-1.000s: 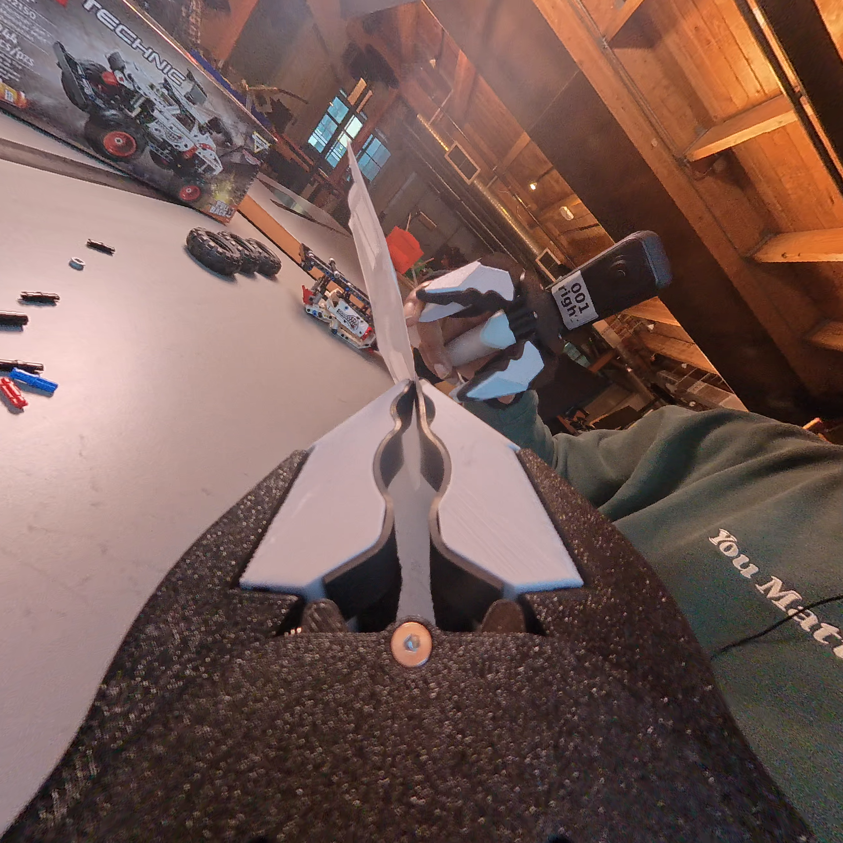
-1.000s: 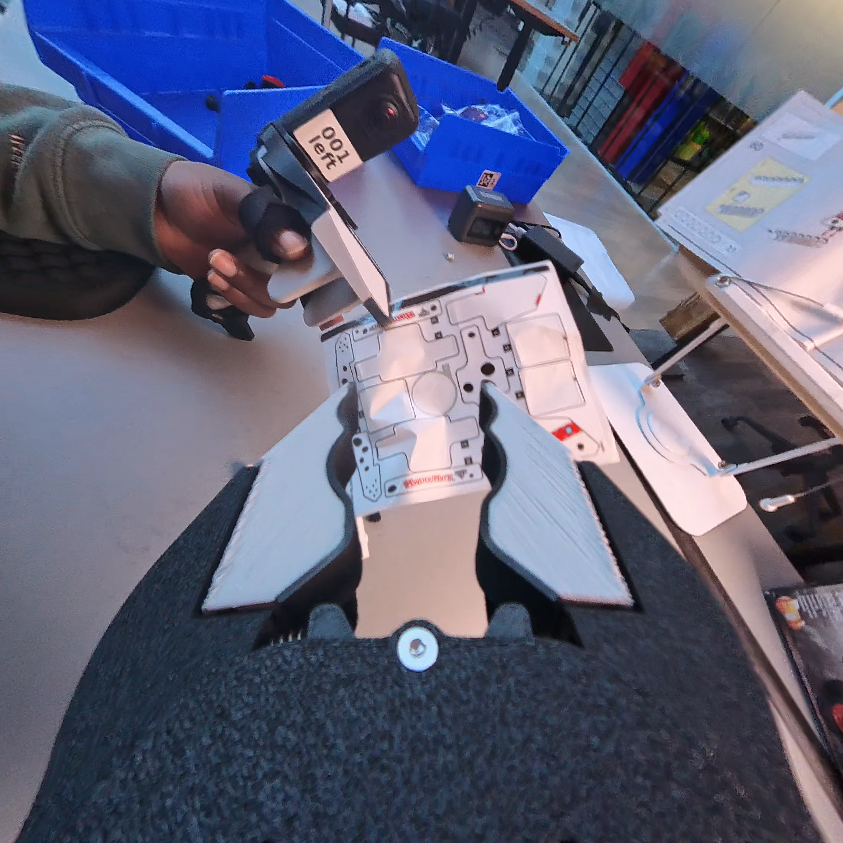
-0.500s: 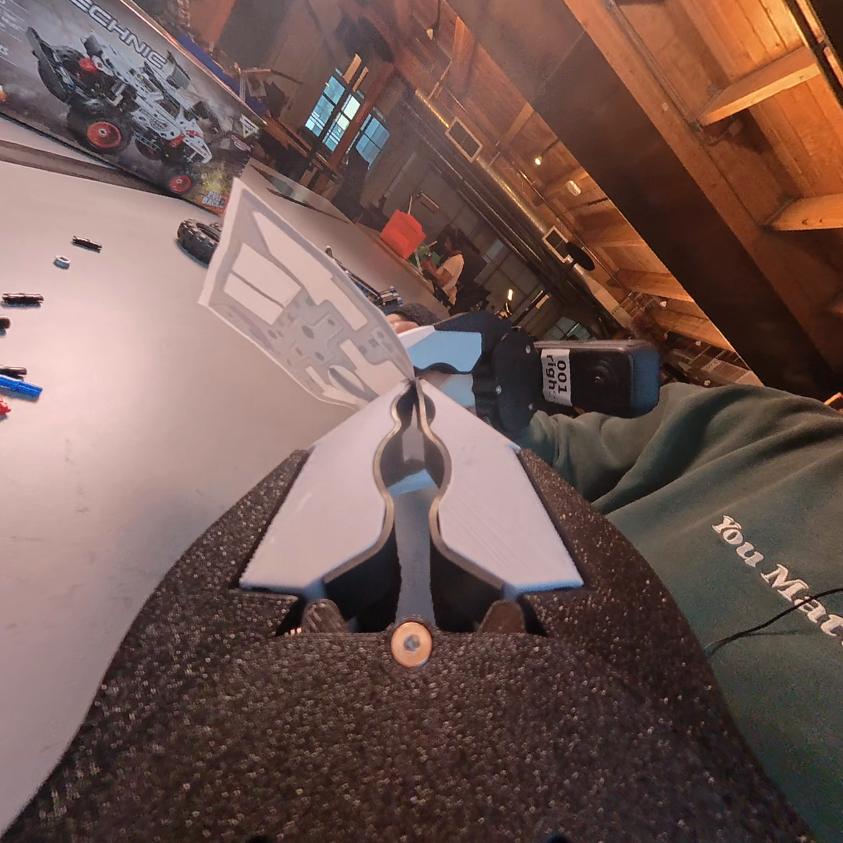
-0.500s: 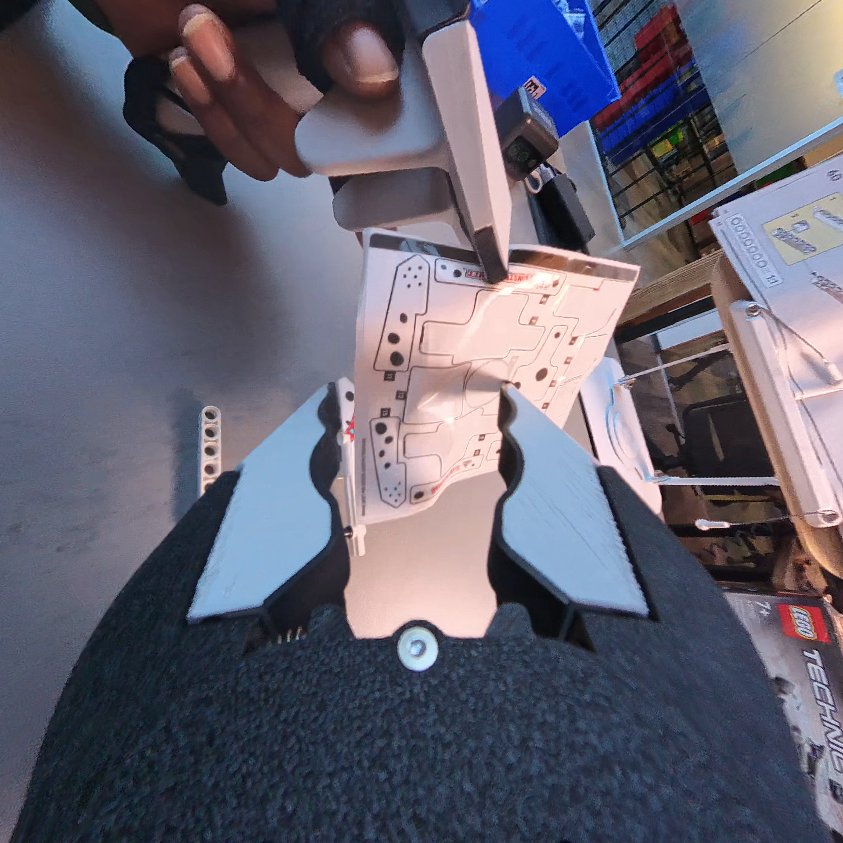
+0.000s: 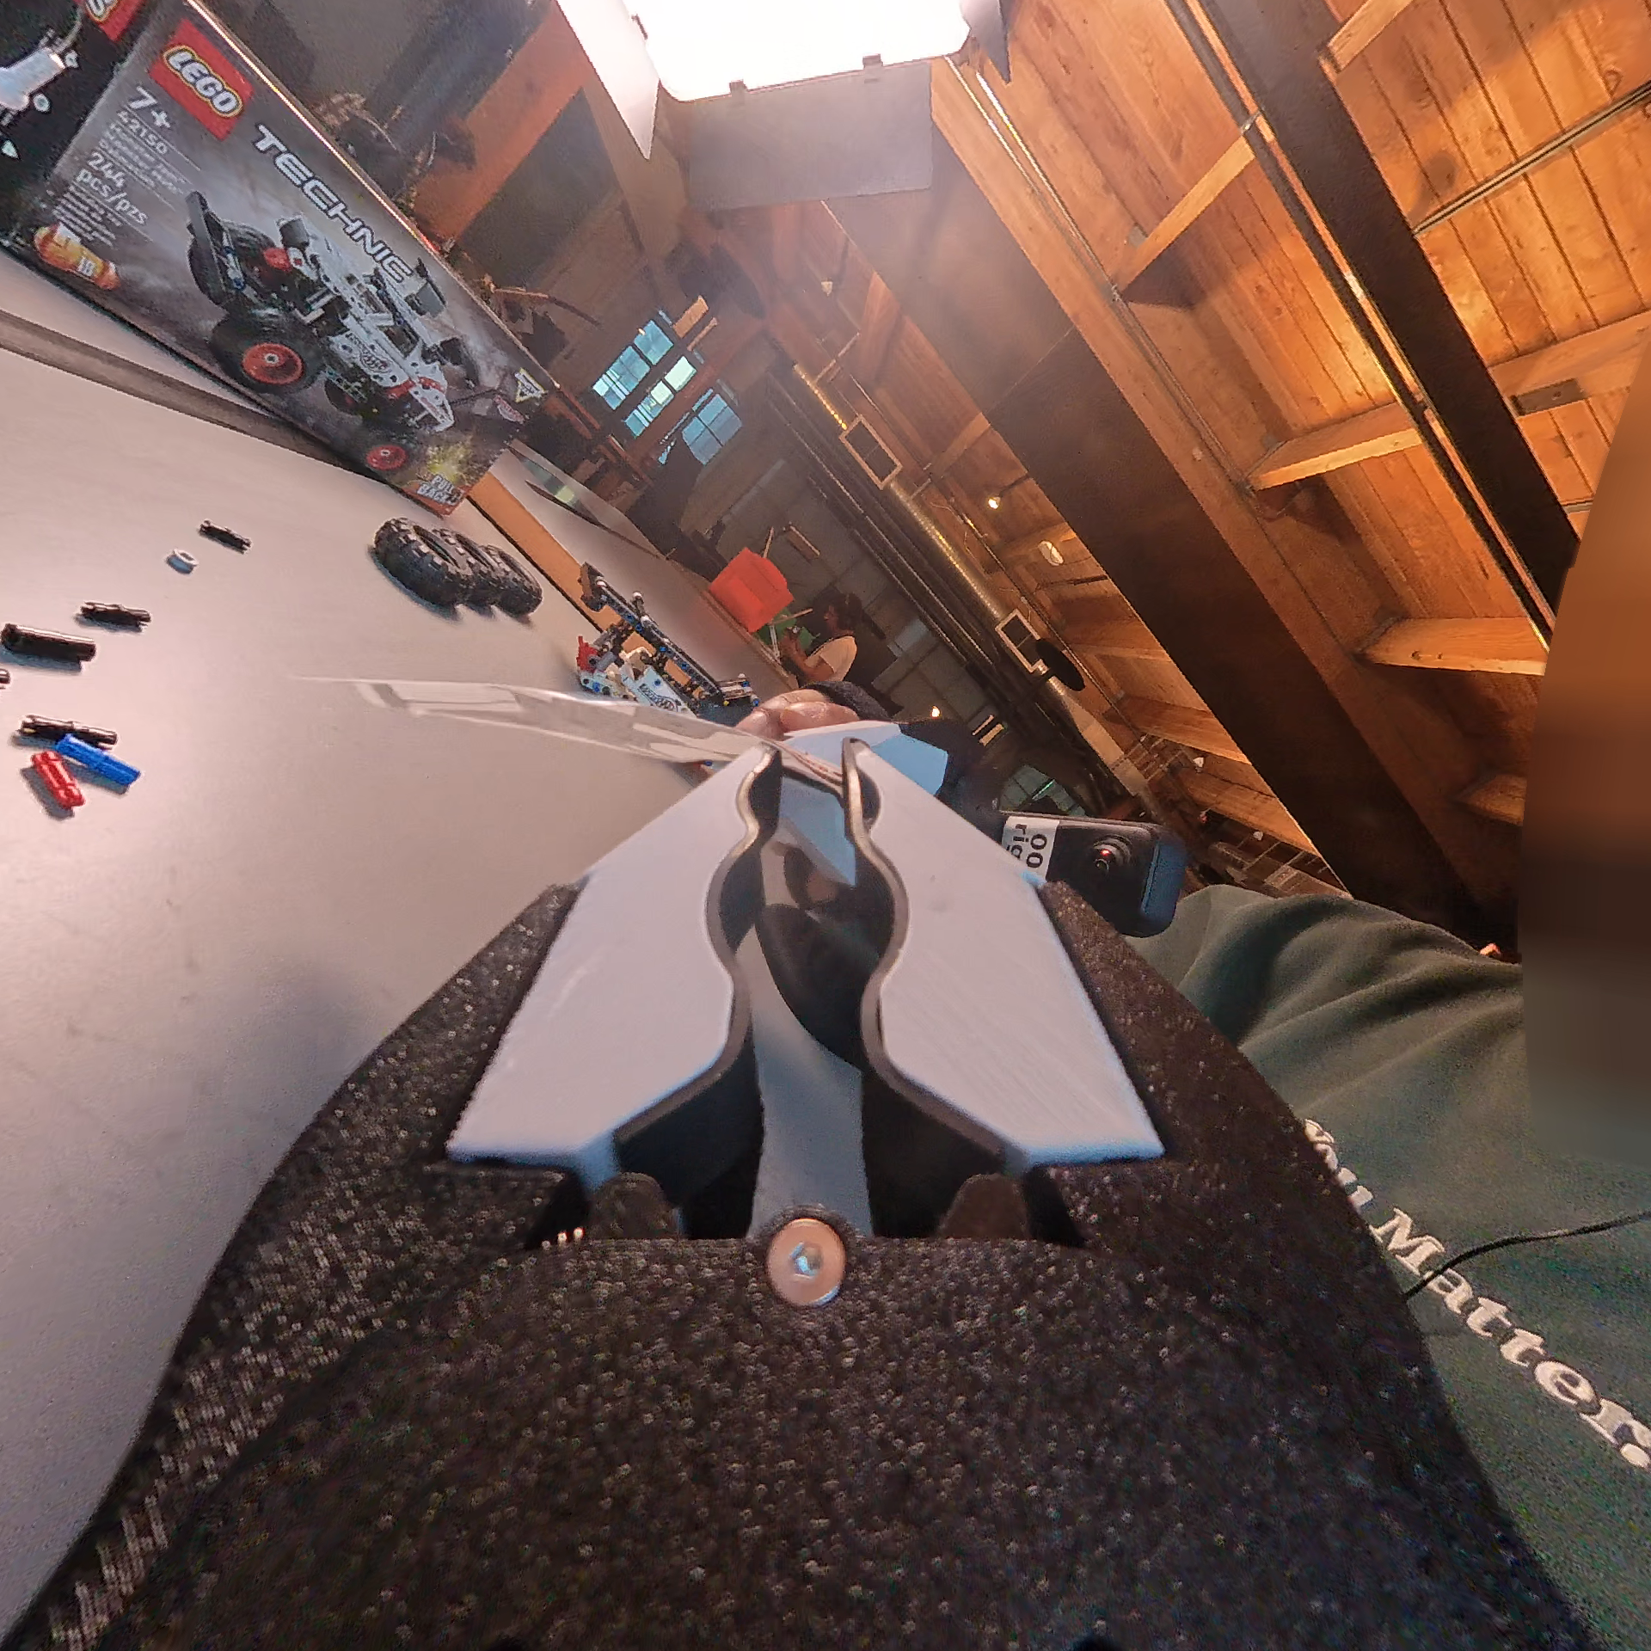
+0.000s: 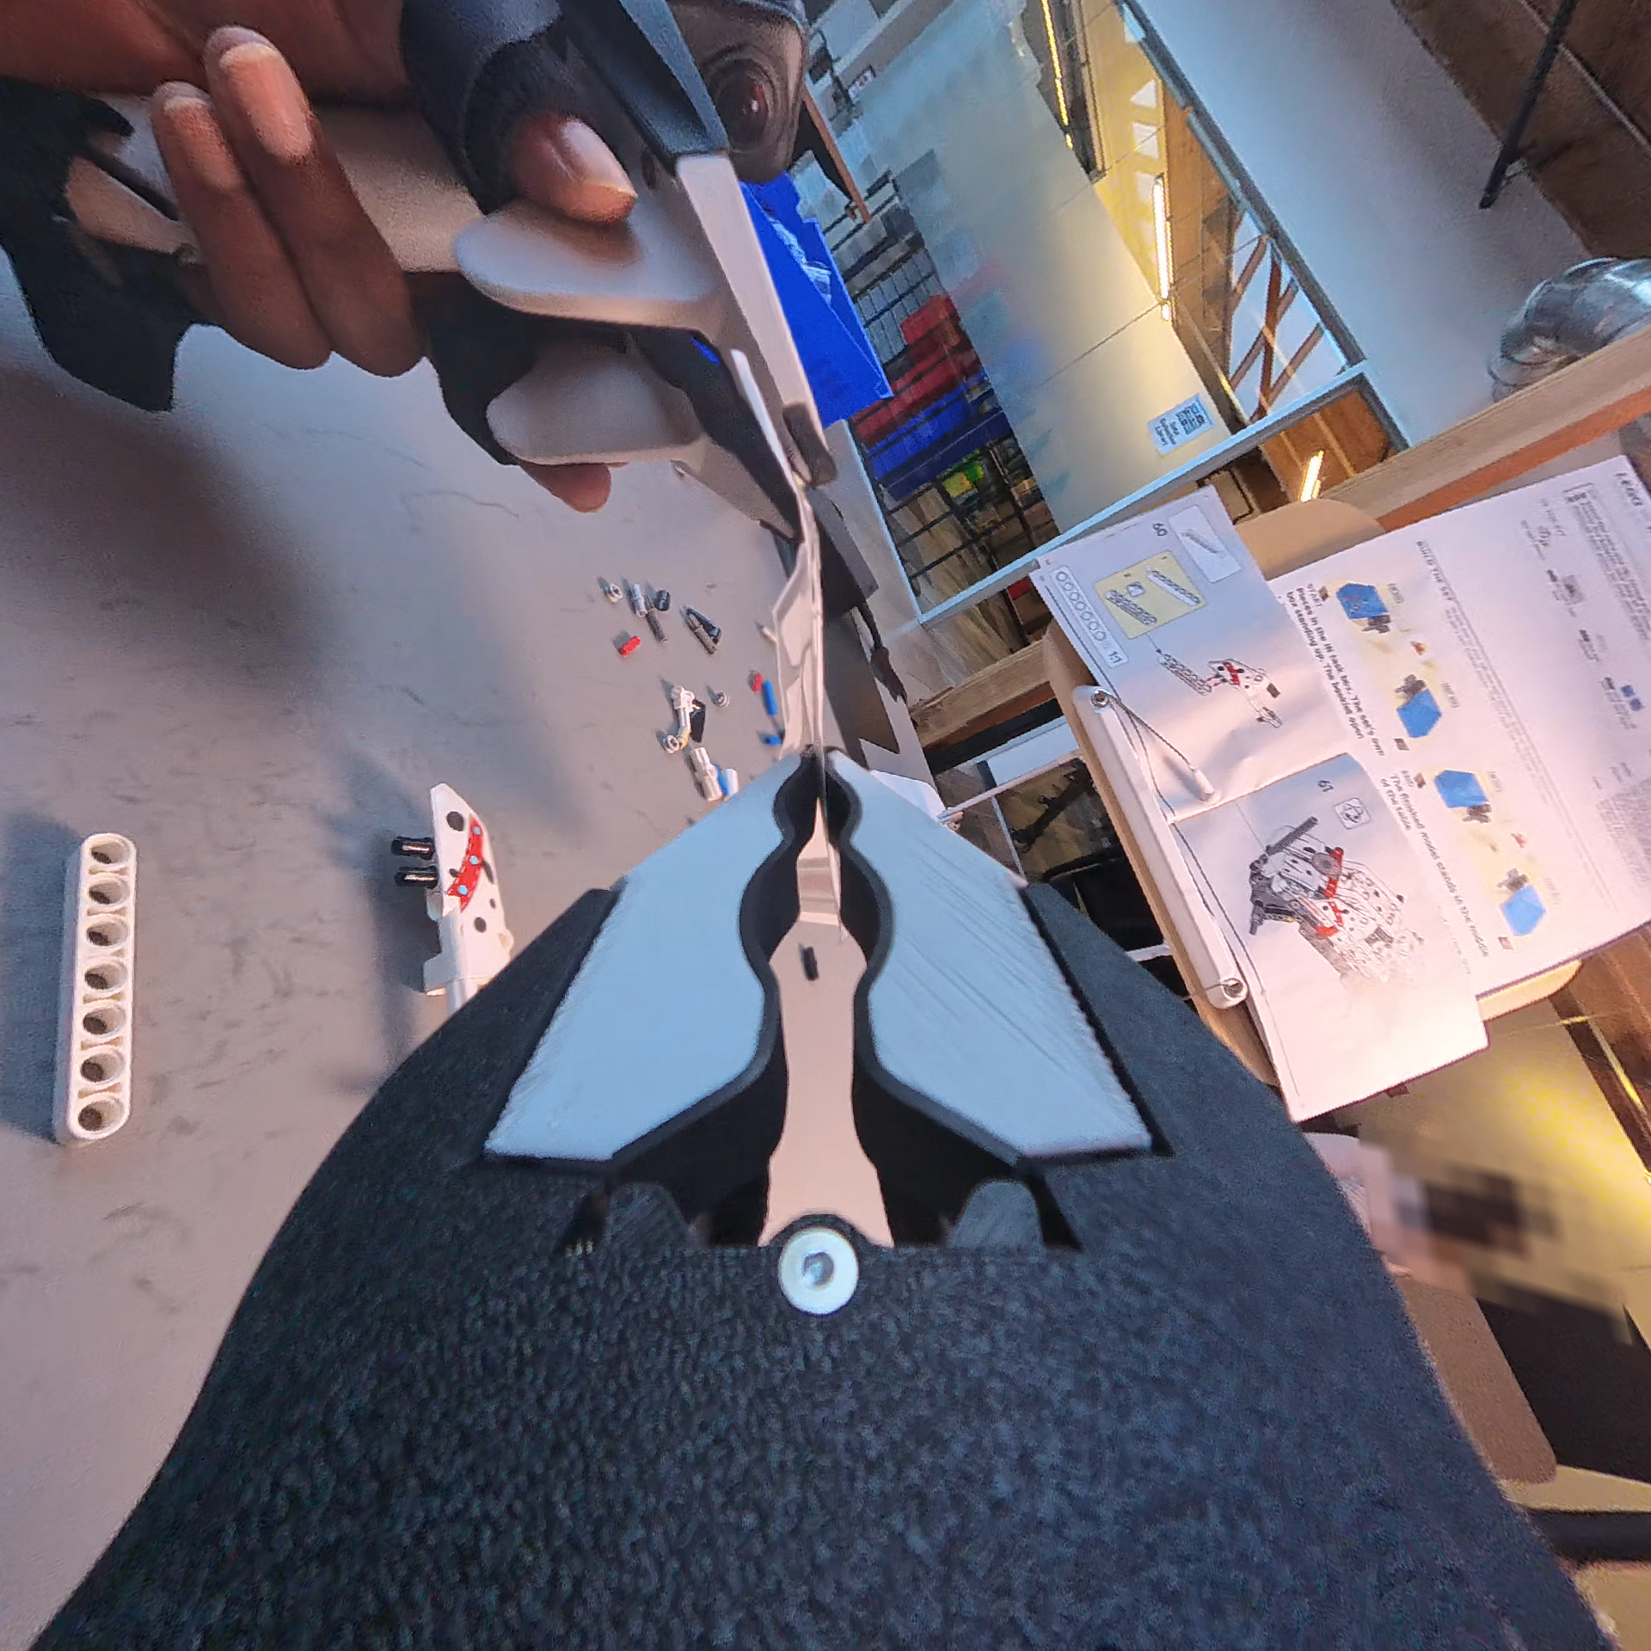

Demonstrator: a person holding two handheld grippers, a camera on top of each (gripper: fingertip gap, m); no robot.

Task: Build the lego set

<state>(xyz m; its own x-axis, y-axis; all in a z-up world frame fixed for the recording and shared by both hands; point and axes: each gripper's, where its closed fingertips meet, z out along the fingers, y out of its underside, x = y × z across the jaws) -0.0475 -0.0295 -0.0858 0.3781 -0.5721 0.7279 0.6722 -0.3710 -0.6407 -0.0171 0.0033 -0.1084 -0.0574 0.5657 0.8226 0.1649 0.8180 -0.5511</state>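
The sticker sheet (image 6: 801,625) has turned edge-on since half a second ago, when its printed face showed flat toward the right wrist view, and the right gripper (image 6: 817,759), which was spread wide around the sheet then, has now closed onto its lower edge. That looks like a step toward peeling a sticker, with the sheet stretched between 2 grips so it stays taut. The left gripper (image 5: 808,759) has its jaws nearly together, pinching the other edge of the sheet (image 5: 536,710), which runs out to the left of its tips, thin and almost level. In the right wrist view the left gripper (image 6: 808,473) sits straight ahead of the right jaws, with the sheet hanging between the 2 pairs of tips. On the table (image 6: 268,625) left of the right jaws lie a white spotted panel (image 6: 465,893) with 2 black pins and, farther left, a white beam (image 6: 94,987); loose small parts (image 6: 688,661) are scattered ahead.
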